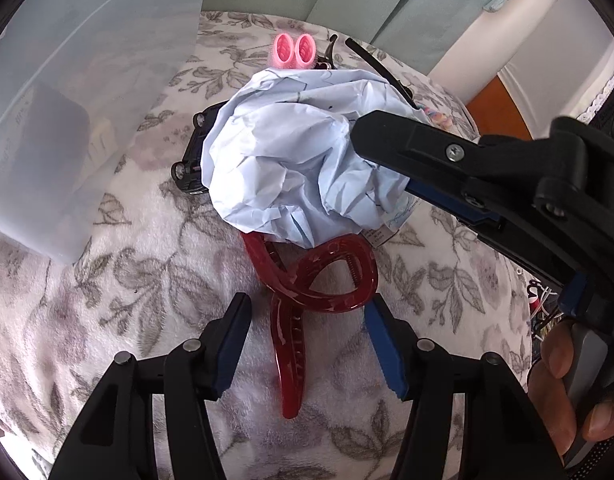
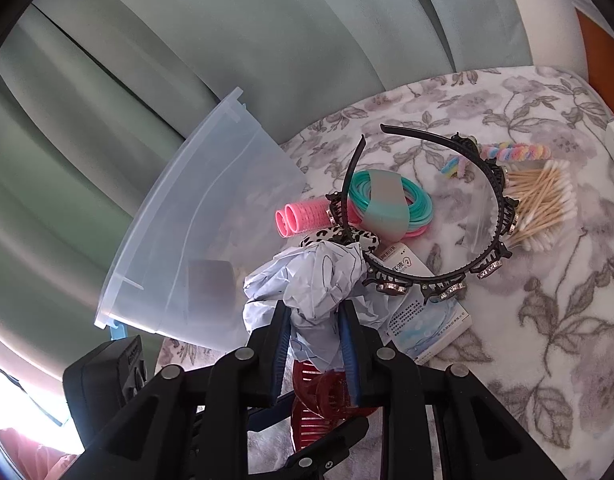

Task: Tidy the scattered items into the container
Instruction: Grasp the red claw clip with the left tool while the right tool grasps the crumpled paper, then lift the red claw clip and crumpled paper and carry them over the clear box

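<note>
The right gripper (image 2: 314,344) is squeezing a crumpled ball of pale blue paper (image 2: 313,280), with its two blue pads pressed on the paper's sides. From the left wrist view the same gripper reaches in from the right, and its black finger (image 1: 391,132) lies against the paper ball (image 1: 291,168). A hand (image 1: 567,376) holds that gripper's handle at the right edge. The left gripper (image 1: 307,344) is about half open, and its fingers stand on either side of a dark red hair clip (image 1: 307,280) that lies on the flowery blanket (image 1: 107,320). The right pad (image 1: 383,344) is just beside the clip's loop, but I cannot tell if it touches. The left pad is apart from the clip. The clip lies partly under the paper ball. A clear plastic bin (image 2: 195,240) stands to the left of the paper, near it. Behind the paper lie pink rollers (image 2: 303,216), a bunch of teal bands (image 2: 391,200), a black headband (image 2: 459,264), a bag of cotton swabs (image 2: 539,208), a rainbow twisty tie (image 2: 511,152) and a small white box (image 2: 427,320). A small black thing (image 1: 193,152) peeks out from behind the paper ball on its left side.
</note>
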Action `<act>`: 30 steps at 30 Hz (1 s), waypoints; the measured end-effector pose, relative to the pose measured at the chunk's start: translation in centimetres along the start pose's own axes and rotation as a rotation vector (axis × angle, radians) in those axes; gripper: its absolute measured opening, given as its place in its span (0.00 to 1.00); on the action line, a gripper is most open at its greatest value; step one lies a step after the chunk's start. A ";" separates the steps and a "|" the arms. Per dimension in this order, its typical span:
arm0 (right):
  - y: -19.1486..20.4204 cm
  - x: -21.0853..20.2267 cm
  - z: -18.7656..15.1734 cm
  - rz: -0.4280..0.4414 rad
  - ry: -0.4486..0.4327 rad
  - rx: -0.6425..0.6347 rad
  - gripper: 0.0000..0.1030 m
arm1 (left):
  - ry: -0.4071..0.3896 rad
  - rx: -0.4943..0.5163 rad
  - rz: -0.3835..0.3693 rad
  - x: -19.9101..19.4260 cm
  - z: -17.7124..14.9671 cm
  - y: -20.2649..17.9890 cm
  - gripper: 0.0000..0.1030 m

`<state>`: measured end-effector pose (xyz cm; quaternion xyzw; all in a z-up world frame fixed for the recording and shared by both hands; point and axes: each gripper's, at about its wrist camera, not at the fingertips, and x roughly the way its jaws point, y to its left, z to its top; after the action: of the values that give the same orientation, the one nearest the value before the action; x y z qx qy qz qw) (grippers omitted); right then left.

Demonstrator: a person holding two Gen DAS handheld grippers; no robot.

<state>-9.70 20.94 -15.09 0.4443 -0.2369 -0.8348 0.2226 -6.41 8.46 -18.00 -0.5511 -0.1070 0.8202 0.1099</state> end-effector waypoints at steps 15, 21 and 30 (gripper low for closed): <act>-1.1 -4.2 0.4 0.032 -0.121 0.076 0.25 | -0.009 -0.016 0.001 0.2 0.8 -1.7 0.59; -1.9 -5.7 -0.1 0.033 -0.156 0.107 0.24 | -0.023 -0.012 0.012 0.1 1.0 -2.5 0.54; -2.2 -8.1 -0.2 0.032 -0.203 0.131 0.24 | -0.032 0.002 0.007 -0.7 0.8 -3.7 0.54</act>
<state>-5.77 27.32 -11.33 0.3672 -0.3194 -0.8546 0.1813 -6.66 11.76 -15.98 -0.5381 -0.1061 0.8294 0.1060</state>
